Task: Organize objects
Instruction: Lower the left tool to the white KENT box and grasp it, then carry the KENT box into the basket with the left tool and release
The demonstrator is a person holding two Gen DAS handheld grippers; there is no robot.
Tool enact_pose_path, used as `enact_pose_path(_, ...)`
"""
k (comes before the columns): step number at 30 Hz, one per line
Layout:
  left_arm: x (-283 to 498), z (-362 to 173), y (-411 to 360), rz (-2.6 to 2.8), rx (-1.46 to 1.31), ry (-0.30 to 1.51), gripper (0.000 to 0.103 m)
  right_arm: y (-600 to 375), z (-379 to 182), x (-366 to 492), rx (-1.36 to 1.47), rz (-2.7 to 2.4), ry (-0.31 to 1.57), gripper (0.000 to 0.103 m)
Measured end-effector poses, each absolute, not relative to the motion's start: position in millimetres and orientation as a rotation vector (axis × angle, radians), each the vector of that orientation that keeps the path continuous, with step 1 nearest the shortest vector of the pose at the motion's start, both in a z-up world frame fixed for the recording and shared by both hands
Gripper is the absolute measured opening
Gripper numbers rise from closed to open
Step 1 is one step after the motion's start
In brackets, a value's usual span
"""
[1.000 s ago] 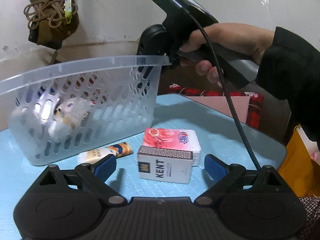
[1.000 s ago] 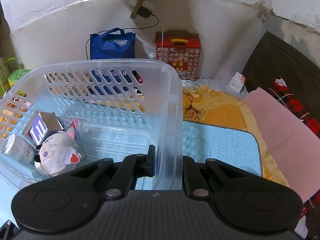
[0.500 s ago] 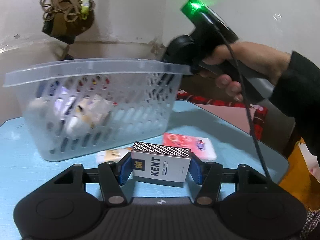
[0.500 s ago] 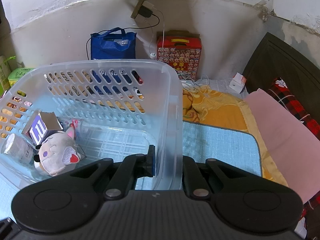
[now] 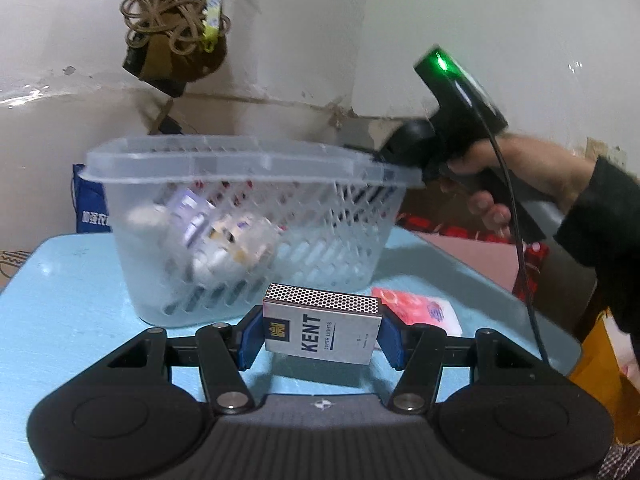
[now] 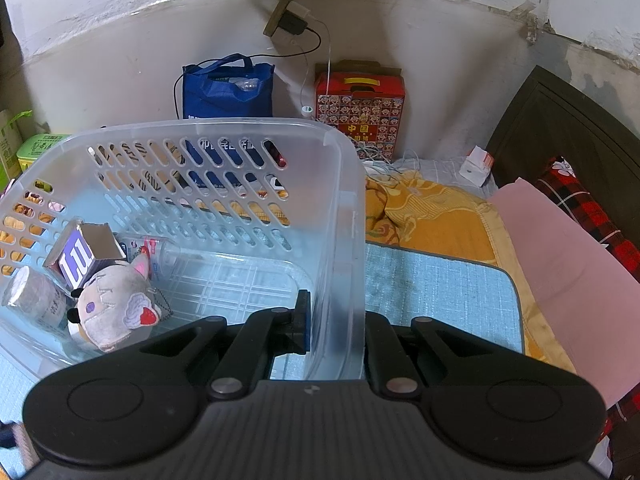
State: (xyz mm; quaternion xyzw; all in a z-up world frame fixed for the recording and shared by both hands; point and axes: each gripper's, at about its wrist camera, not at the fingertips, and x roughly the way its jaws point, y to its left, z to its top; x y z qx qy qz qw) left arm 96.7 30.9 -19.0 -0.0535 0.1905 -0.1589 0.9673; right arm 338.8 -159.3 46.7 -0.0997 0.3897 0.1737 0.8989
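My left gripper [image 5: 320, 338] is shut on a grey KENT cigarette box [image 5: 322, 330] and holds it above the light blue table [image 5: 60, 300], in front of the clear plastic basket [image 5: 248, 160]. My right gripper [image 6: 336, 320] is shut on the basket's wall [image 6: 340, 240], one finger inside and one outside; it also shows in the left wrist view [image 5: 412, 148] at the basket's right rim. The basket holds a grey plush toy [image 6: 114, 308], a purple and white box [image 6: 80, 260], a silver can [image 6: 32, 300] and a clear bottle [image 6: 156, 248].
A red and white tissue pack [image 5: 416, 310] lies on the table right of the cigarette box. Beyond the table are a blue bag [image 6: 228, 88], a red gift box [image 6: 360, 108], a yellow blanket [image 6: 432, 212] and a pink sheet [image 6: 560, 260].
My left gripper closed on the KENT box and lifted it off the table. The left view has swung, so the basket sits more to the centre. My right gripper kept its hold on the basket.
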Motion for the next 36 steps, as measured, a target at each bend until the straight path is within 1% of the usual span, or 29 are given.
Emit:
enact_pose_path(7,92,0,52,-0.285,-0.149,0.334,0.062,-159,47,339,-0.207,0.36,0.807,0.008)
enact_pose_path(11,94,21,64,-0.269,-0.176,0.283,0.062,-159,47,339,-0.208,0.36,0.807,0.009)
enact_pose_path(15,109,58,73,-0.244,-0.179,0.205,0.062,-158,46,340,-0.21,0.36,0.809,0.009)
enact_pose_path(18,136,91,72,-0.233,-0.165,0.174,0.062,-158,45,340,-0.21,0.36,0.81,0.009)
enact_pose_path(21,170,109,66,-0.238,-0.149,0.21,0.062,-157,44,340,-0.212,0.36,0.814,0.009)
enact_pose_path(25,205,114,53,-0.237,-0.124,0.287,0.062,-158,44,340,-0.213,0.363,0.816,0.009)
enact_pose_path(27,217,111,49,-0.237,-0.136,0.31,0.069,-158,44,340,-0.214,0.364,0.816,0.009)
enact_pose_path(28,220,109,49,-0.237,-0.144,0.313,0.078,-158,43,340,-0.214,0.365,0.816,0.009)
enact_pose_path(29,223,106,47,-0.234,-0.135,0.314,0.084,-158,43,340,-0.215,0.366,0.816,0.009)
enact_pose_path(32,229,99,41,-0.217,-0.085,0.339,0.085,-158,43,341,-0.218,0.368,0.817,0.009)
enact_pose_path(36,204,98,48,-0.222,-0.106,0.285,0.085,-158,43,342,-0.217,0.369,0.814,0.009)
